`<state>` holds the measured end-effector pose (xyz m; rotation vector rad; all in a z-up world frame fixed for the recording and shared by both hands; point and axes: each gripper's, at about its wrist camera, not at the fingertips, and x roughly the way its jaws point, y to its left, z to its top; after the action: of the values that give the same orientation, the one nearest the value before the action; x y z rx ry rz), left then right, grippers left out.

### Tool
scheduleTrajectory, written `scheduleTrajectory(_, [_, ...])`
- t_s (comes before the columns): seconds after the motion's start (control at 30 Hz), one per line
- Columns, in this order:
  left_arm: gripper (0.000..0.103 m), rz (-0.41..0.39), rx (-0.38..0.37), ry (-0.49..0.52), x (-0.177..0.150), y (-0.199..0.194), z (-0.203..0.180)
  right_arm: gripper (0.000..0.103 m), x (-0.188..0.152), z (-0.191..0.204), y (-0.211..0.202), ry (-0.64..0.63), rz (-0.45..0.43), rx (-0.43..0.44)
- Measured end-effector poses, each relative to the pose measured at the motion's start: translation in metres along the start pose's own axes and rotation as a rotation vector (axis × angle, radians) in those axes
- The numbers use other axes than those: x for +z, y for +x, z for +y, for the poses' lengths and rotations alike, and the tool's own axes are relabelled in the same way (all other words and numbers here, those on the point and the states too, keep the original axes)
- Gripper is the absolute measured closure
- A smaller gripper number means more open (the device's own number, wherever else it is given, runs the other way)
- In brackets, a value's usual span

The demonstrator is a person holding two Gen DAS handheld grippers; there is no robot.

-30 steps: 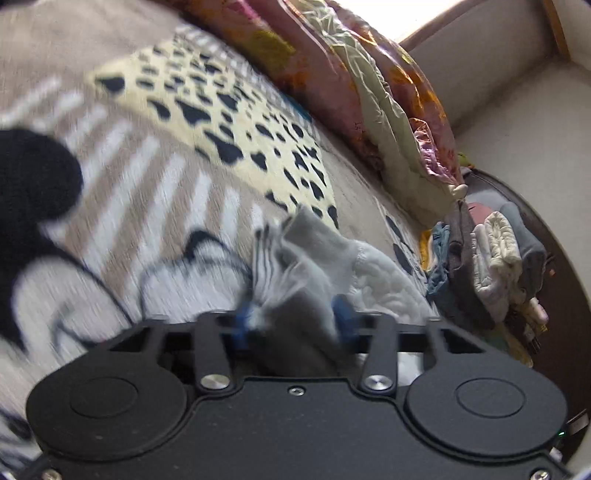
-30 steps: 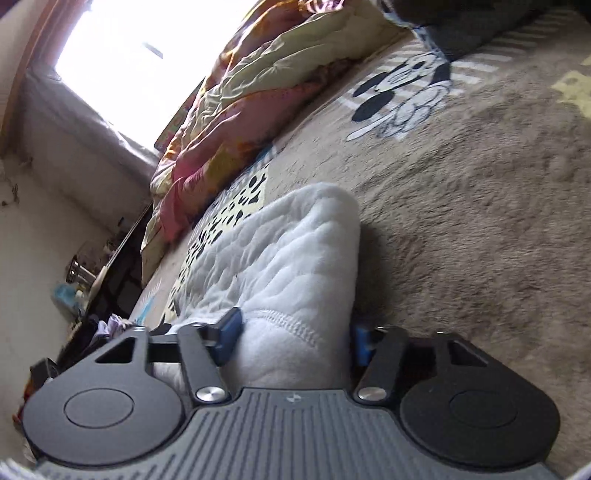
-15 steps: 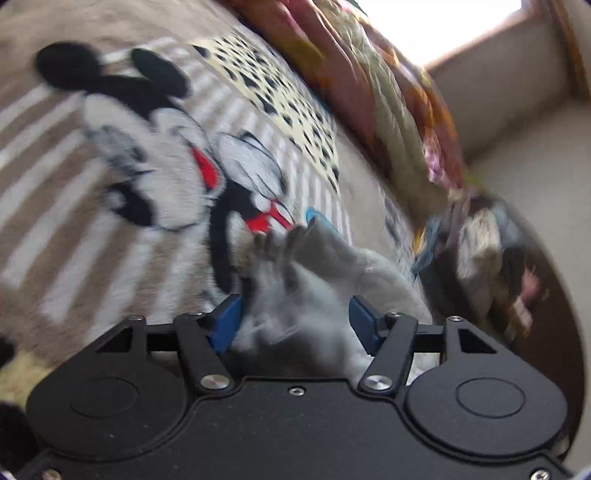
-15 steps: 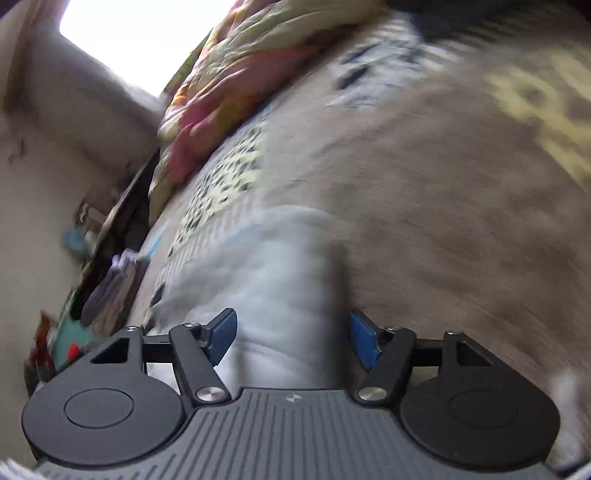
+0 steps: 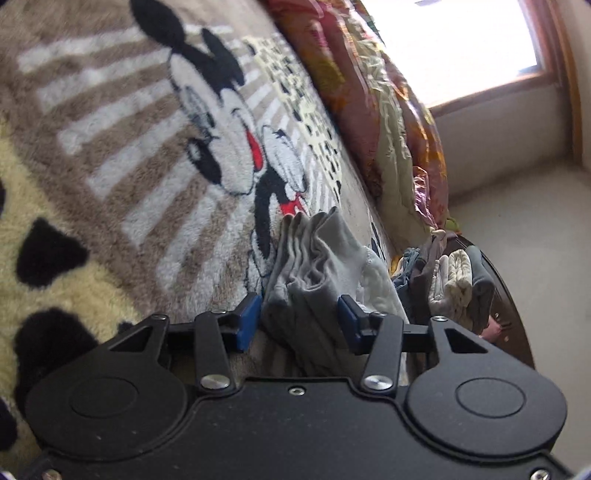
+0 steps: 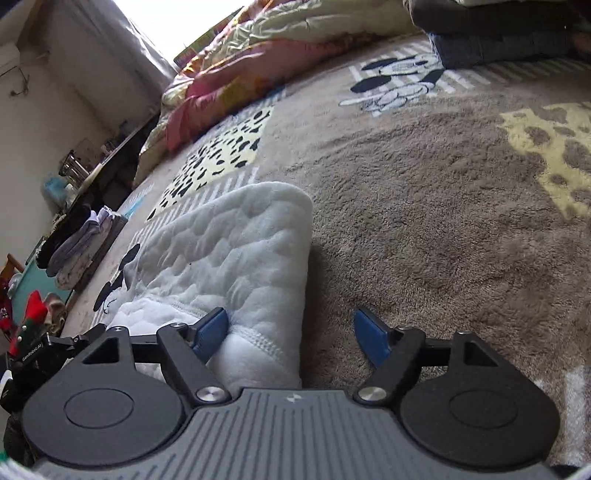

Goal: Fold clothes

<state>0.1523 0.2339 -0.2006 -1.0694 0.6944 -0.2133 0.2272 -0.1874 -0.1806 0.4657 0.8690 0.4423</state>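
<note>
A bunched grey garment (image 5: 314, 273) stands up off the bed between the blue pads of my left gripper (image 5: 299, 319), which is shut on it. The grey cloth joins a white quilted garment (image 5: 376, 288) just behind it. In the right wrist view that white quilted garment (image 6: 229, 258) lies folded on the blanket. My right gripper (image 6: 290, 338) is open. Its left pad (image 6: 210, 334) touches the white fold, and its right pad (image 6: 371, 341) stands apart over bare blanket.
The bed carries a brown cartoon-mouse blanket (image 6: 424, 206). A crumpled floral quilt (image 5: 388, 122) lies along the far side under the window. Clothes are piled on a dark footboard (image 5: 458, 280). Dark folded clothes (image 6: 495, 33) sit at the bed's far end.
My right gripper has opened and let go of the white garment, which now rests on the blanket. My left gripper has swung across the blanket with the grey cloth still in it.
</note>
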Motion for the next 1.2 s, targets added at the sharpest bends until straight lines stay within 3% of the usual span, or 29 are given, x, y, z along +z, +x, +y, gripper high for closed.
scheduleTrajectory(0.2, [0.039, 0.067, -0.016, 0.038, 0.011, 0.009, -0.011, 0.027, 0.001, -0.012, -0.003, 0.051, 0.018, 0.048])
scheduleTrajectory(0.33, [0.039, 0.133, -0.072, 0.042, 0.024, 0.020, -0.008, 0.010, 0.001, -0.025, -0.001, 0.174, -0.006, 0.151])
scheduleTrajectory(0.43, [0.041, 0.181, -0.092, 0.068, 0.033, 0.028, -0.009, 0.008, 0.002, -0.024, 0.005, 0.188, -0.014, 0.187])
scheduleTrajectory(0.53, [0.055, 0.213, -0.079, 0.126, 0.037, 0.037, -0.010, 0.010, 0.001, -0.016, 0.011, 0.145, -0.033, 0.188])
scheduleTrajectory(0.6, [0.063, 0.231, -0.077, 0.139, 0.039, 0.043, -0.009, 0.016, 0.000, -0.011, 0.014, 0.120, -0.046, 0.189])
scheduleTrajectory(0.63, [0.065, 0.239, -0.084, 0.135, 0.040, 0.046, -0.007, 0.031, -0.001, -0.009, 0.015, 0.120, -0.058, 0.192])
scheduleTrajectory(0.67, [0.066, 0.245, -0.099, 0.128, 0.041, 0.048, -0.005, 0.037, -0.002, -0.006, 0.016, 0.120, -0.069, 0.195])
scheduleTrajectory(0.87, [0.077, 0.233, -0.174, 0.154, 0.041, 0.050, -0.004, 0.057, -0.008, 0.010, 0.021, 0.119, -0.139, 0.215])
scheduleTrajectory(0.97, [0.078, 0.193, -0.207, 0.183, 0.058, 0.040, -0.012, 0.064, -0.009, 0.019, 0.024, 0.118, -0.174, 0.228])
scheduleTrajectory(1.03, [0.078, 0.138, -0.260, 0.149, 0.080, 0.030, -0.013, 0.065, 0.006, 0.040, 0.031, 0.083, -0.179, 0.267])
scheduleTrajectory(1.2, [0.079, -0.111, -0.363, 0.107, 0.149, -0.030, -0.018, 0.066, 0.058, 0.119, 0.070, -0.045, -0.178, 0.406])
